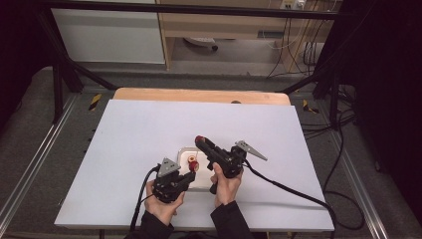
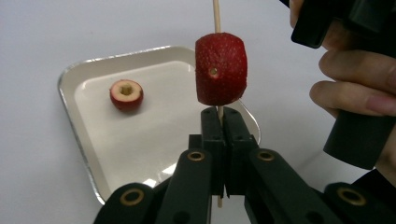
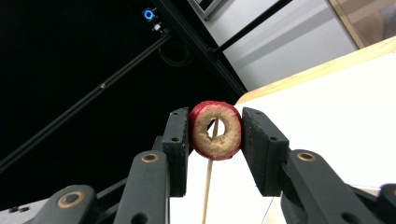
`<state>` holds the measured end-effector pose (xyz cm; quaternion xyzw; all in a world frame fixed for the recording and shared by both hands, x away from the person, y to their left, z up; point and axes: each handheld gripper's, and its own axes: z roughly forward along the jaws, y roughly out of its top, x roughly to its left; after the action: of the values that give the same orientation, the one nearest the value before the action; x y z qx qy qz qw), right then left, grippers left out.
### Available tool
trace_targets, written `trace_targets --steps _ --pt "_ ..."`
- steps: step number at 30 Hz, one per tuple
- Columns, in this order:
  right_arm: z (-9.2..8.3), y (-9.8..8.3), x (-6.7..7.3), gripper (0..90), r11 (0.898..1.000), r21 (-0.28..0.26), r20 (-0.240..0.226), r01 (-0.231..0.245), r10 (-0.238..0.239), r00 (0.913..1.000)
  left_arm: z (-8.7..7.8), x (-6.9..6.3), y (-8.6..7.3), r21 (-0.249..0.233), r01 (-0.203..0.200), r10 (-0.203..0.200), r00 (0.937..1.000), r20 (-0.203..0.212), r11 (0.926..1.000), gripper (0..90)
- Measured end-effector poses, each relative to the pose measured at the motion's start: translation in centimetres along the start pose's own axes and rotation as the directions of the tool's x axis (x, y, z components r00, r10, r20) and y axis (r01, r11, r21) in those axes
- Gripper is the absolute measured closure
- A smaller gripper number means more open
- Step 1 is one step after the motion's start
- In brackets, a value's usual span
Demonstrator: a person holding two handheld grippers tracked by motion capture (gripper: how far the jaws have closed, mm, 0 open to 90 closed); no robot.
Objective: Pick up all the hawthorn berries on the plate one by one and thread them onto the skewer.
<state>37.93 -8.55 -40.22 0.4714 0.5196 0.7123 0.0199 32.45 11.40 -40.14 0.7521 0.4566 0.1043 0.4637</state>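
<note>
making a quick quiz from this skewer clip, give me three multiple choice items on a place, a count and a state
1. Where does the loose fruit piece lie?
A on the tray
B on the bare table
C on the floor

2. How many fruit pieces sit on the skewer in the left gripper view?
A none
B one
C three

3. What does the right gripper hold?
A nothing
B a spoon
C a cored fruit ring

Answers: 1 A, it rests inside the tray's rim. 2 B, one red piece is threaded above the left gripper. 3 C, its fingers press both sides of the ring.
</note>
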Motion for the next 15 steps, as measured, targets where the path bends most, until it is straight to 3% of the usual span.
trace_targets --steps 2,8,10,12,15 --pt "-0.15 -0.15 0.13 63.9 1.0 -0.007 0.028 0.017 -0.017 0.9995 0.45 0.01 -0.09 0.001 0.005 -0.005 1.0 0.0 1.0 89.0" --pt "-0.38 0.0 0.36 64.2 1.0 -0.003 0.032 0.025 -0.025 0.9992 0.48 -0.06 0.05 -0.011 -0.004 0.004 1.0 0.006 0.9999 89.0" --pt "-0.52 0.28 0.43 64.3 0.999 0.009 0.028 0.054 -0.054 0.9982 0.11 -0.23 0.2 0.003 -0.046 0.046 0.9989 -0.001 0.9989 89.1" --pt "-0.73 0.44 0.54 64.3 0.994 0.035 0.051 0.102 -0.103 0.9933 -0.12 -0.12 0.42 0.041 -0.051 0.05 0.9985 0.022 0.9978 89.1" --pt "-0.72 0.37 0.41 64.3 0.992 0.069 0.031 0.104 -0.106 0.9939 0.04 0.01 0.43 0.068 -0.064 0.063 0.9979 0.011 0.9957 89.1"
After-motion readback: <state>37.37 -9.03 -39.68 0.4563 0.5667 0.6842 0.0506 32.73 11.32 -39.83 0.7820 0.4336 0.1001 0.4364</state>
